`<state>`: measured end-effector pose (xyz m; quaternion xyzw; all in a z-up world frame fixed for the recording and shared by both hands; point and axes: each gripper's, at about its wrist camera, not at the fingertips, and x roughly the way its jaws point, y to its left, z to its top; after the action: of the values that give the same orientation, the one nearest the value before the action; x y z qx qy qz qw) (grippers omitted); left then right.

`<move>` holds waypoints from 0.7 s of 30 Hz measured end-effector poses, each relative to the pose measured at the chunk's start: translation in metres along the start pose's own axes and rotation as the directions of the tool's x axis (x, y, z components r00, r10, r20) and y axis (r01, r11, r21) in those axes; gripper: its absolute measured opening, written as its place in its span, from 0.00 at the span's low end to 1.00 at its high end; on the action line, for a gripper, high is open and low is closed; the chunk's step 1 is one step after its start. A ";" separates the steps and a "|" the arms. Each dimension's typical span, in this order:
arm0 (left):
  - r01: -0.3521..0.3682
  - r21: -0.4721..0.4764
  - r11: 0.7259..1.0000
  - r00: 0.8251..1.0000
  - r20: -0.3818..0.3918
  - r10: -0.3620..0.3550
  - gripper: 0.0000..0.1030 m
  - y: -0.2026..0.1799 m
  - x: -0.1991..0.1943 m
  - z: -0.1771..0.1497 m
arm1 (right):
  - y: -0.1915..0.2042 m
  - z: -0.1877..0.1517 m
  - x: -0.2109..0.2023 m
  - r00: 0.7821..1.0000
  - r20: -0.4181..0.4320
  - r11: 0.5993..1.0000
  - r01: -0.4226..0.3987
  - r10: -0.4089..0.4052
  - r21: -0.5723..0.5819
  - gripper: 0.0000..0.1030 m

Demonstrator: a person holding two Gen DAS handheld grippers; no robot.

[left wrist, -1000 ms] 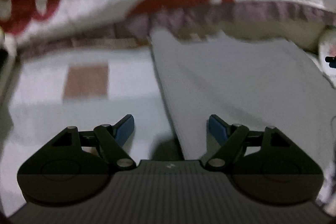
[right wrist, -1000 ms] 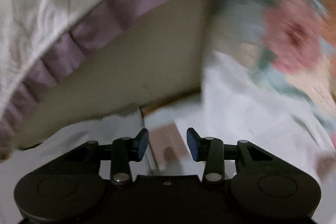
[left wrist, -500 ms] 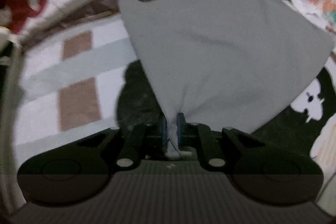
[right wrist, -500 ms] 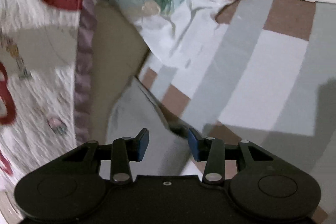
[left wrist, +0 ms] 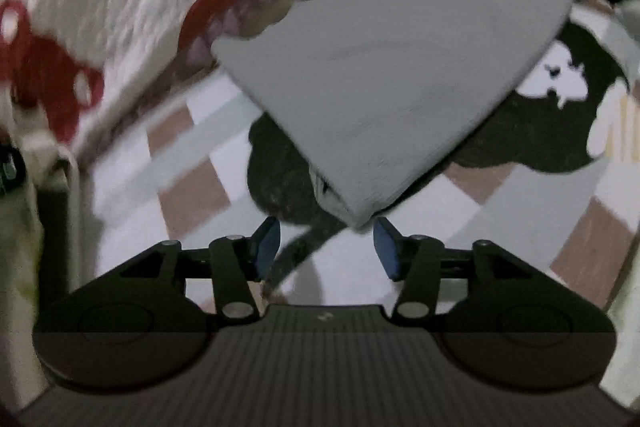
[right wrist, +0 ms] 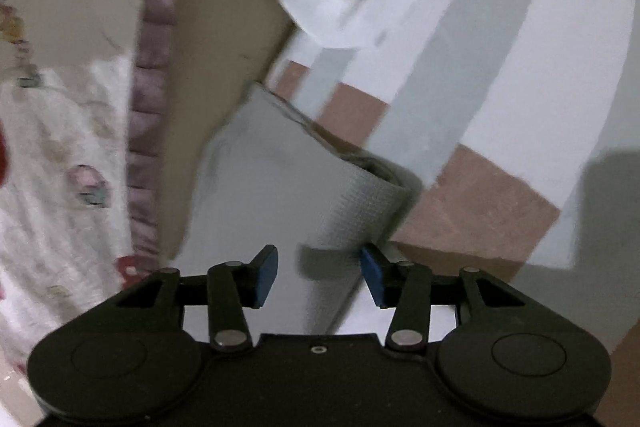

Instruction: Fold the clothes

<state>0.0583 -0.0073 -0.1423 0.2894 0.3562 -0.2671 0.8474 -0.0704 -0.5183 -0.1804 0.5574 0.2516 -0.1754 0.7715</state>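
lying doubled over on the checked bedsheet (left wrist: pixel 188 163), grey cloth (left wrist: pixel 384 87) with its folded corner pointing at the left gripper (left wrist: pixel 326 247), jaws spread and gripping nothing. resting partly atop a black garment (left wrist: pixel 532 131). further right, hovering over the same grey cloth (right wrist: pixel 288 187) beside its rolled fold edge, right gripper (right wrist: pixel 318 271), likewise released and empty. judging the fold as just laid: pressing layers flat and aligning edges before pinching anywhere again.

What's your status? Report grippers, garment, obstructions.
Left gripper open, empty. Right gripper open, empty. Grey garment folded over on checked bedsheet, corner just ahead of left fingertips. Black garment lies beneath it.
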 end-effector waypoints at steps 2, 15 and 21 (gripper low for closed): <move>0.015 0.001 1.000 1.000 0.011 -0.015 0.53 -0.008 -0.003 0.006 | -0.001 -0.003 0.002 0.999 0.046 1.000 0.011 -0.012 0.019 0.56; 0.096 0.053 0.994 0.992 0.075 -0.100 0.62 -0.032 0.015 0.025 | 0.026 0.007 -0.002 0.987 0.161 0.982 0.020 0.011 -0.189 0.07; 0.074 0.290 0.954 0.991 0.087 -0.104 0.63 -0.035 0.014 0.018 | 0.058 0.023 -0.008 0.984 0.159 0.968 -0.041 0.082 -0.248 0.06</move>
<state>0.0517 -0.0471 -0.1528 0.3786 0.2830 -0.3681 0.8007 -0.0406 -0.5220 -0.1246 0.4489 0.1878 -0.1654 0.8578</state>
